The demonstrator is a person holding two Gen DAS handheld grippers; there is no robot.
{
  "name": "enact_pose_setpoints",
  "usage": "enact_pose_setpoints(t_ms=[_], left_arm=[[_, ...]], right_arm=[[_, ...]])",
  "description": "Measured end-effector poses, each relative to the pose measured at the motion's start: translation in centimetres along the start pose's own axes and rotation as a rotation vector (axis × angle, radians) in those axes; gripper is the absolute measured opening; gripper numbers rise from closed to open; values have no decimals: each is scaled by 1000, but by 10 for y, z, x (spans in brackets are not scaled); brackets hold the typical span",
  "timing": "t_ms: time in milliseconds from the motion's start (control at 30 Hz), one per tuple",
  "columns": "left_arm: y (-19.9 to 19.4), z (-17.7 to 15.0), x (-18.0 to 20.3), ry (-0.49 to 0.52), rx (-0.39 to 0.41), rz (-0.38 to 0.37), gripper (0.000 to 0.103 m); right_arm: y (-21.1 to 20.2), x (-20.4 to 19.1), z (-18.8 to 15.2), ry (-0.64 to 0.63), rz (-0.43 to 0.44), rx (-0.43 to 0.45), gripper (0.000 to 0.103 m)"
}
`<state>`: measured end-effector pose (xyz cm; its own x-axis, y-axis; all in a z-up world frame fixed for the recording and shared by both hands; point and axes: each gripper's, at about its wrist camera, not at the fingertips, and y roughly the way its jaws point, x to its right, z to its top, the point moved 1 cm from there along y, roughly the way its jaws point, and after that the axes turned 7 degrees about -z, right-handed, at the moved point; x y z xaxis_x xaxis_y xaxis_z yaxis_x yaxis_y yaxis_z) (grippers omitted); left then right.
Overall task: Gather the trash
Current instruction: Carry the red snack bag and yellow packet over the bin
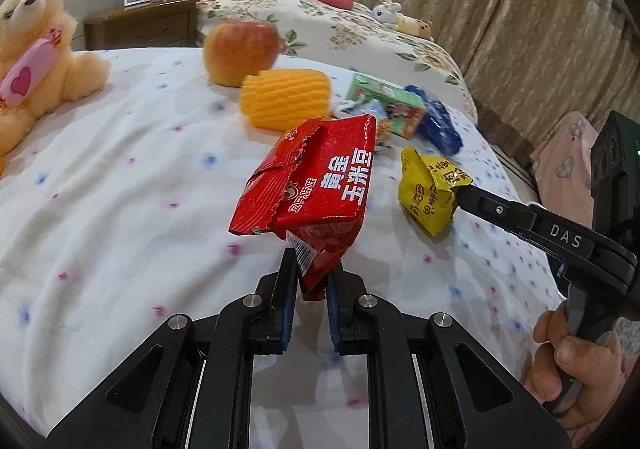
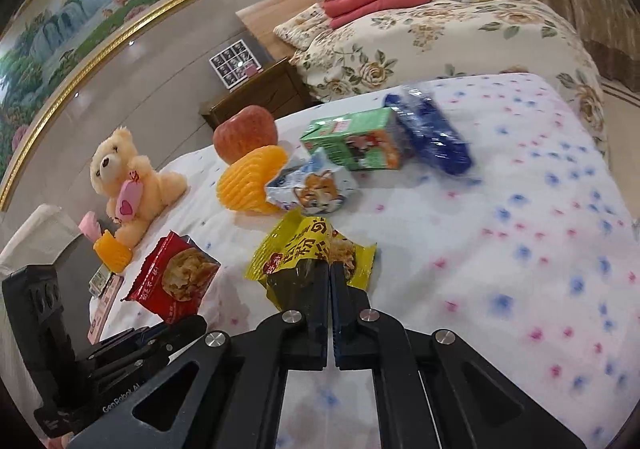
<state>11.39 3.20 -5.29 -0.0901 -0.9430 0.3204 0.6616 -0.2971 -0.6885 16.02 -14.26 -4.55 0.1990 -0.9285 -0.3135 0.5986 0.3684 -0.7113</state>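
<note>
Plainly, both grippers are loaded: the left gripper point(image 1: 312, 281) is clenched on the bottom corner of the red packet point(image 1: 316, 185), and the right gripper point(image 2: 330, 269) is clamped on an edge of the yellow packet point(image 2: 308, 253). Both packets hang clear above the bed point(image 1: 120, 169), on the near side of the orange fruit point(image 1: 284, 97). The red packet's long axis runs up and away from the jaws, torn mouth toward the fruit; the yellow one, crumpled, stretches across its jaws.

I judge the step to be carrying two pieces off. No bin shows, so the next move calls for finding one while keeping both grips tight. Beyond the fruit, a green carton point(image 2: 356, 139), a blue wrapper point(image 2: 430, 129) and a white wrapper point(image 2: 308, 189) remain.
</note>
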Motion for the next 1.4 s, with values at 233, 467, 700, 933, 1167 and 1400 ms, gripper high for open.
enact_pose_setpoints(t_ms=[233, 467, 700, 933, 1167, 1400], left_arm=[[6, -3, 27, 36, -18, -42, 12], [11, -4, 53, 76, -28, -79, 12], [13, -4, 69, 93, -33, -95, 12], [19, -7, 87, 121, -47, -114, 12], [17, -7, 84, 117, -42, -100, 12], [17, -7, 69, 91, -45, -75, 12]], right_arm=[[-21, 30, -8, 44, -28, 15, 1], [-43, 55, -12, 86, -64, 44, 1], [-58, 66, -11, 104, -73, 75, 1], [-68, 85, -14, 139, -52, 70, 6], [-64, 75, -14, 104, -16, 62, 77], [-29, 47, -8, -17, -54, 2, 84]])
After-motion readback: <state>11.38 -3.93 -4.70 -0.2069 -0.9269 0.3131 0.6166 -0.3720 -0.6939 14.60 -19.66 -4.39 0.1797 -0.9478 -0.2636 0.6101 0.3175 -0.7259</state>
